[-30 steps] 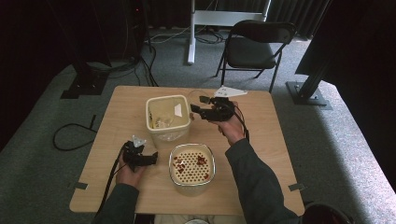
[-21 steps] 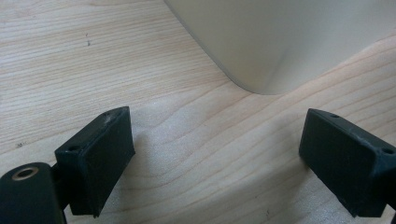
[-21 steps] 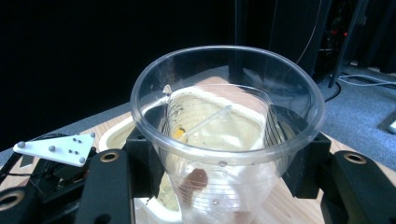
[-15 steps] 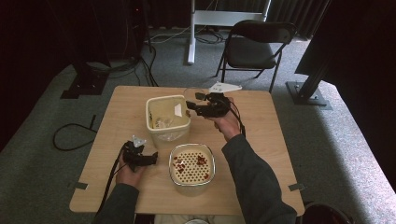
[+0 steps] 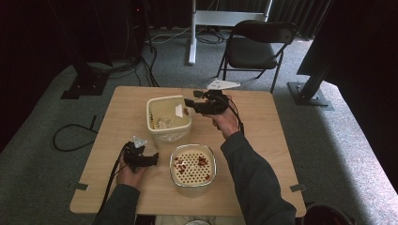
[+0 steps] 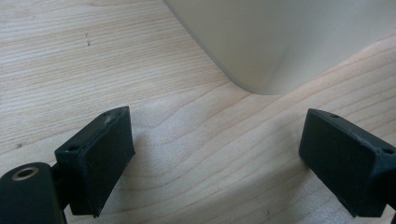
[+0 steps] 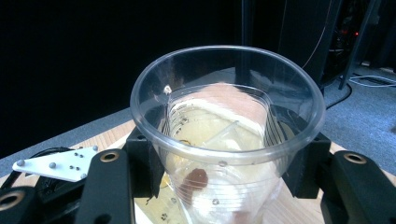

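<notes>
The clear plastic cup (image 7: 227,135) sits between the black pads of our right tongs (image 7: 226,163), which are clamped on its ribbed sides, one pad on each side. In the right gripper view we look into its round rim from above; inside the cup we can see a small dark red piece (image 7: 195,178) low down. In the high view our right tongs (image 5: 195,104) are raised over the tall cream plastic tub (image 5: 168,123), at its right edge, and the cup there is too transparent for us to make out clearly.

Our left tongs (image 6: 224,154) stand apart with nothing between the pads, only the bare wood of the counter (image 6: 84,60). Just ahead of them is the rounded corner of a cream container (image 6: 280,42), not touching either pad. In the high view our left tongs (image 5: 150,158) rest on the counter (image 5: 263,140), near the front left, just beside the low cream bowl with a perforated insert (image 5: 193,165). Some red pieces (image 5: 202,161) lie on this insert. The tall tub stands behind this bowl, near the middle of the counter.
</notes>
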Motion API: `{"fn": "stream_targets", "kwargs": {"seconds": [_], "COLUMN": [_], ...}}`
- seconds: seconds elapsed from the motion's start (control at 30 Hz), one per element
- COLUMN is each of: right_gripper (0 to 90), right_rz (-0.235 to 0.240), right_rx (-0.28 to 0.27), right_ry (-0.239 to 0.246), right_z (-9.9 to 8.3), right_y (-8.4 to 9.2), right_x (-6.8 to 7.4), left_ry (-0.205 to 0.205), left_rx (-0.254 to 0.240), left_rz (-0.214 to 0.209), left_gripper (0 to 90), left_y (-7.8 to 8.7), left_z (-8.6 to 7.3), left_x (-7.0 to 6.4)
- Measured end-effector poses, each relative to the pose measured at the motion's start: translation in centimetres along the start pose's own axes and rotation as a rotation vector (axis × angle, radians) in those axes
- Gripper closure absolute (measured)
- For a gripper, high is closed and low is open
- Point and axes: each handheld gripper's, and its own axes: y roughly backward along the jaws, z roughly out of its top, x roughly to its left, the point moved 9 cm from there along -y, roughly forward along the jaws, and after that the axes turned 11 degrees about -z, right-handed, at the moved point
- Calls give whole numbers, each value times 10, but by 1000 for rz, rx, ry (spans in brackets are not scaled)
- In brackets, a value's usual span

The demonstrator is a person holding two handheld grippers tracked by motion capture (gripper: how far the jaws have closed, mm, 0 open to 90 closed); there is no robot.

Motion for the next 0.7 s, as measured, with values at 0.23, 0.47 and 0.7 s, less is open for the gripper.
{"fn": "stream_targets", "kwargs": {"seconds": [0.23,0.47,0.7], "right_gripper": [409,409,409], "right_rz": [11,23,33], "right_rx": [4,13,16], "right_ry": [12,14,16], "right_z": [4,4,8], "right_y": [-6,-14,-17], "right_x": [5,9,13], "left_ry": [0,0,-1], "left_rx": [0,0,0], "left_rz": [0,0,0], "left_gripper": [106,106,106], "left_y": [0,0,0], "left_z": [0,0,0], "left_x": [0,0,0]}}
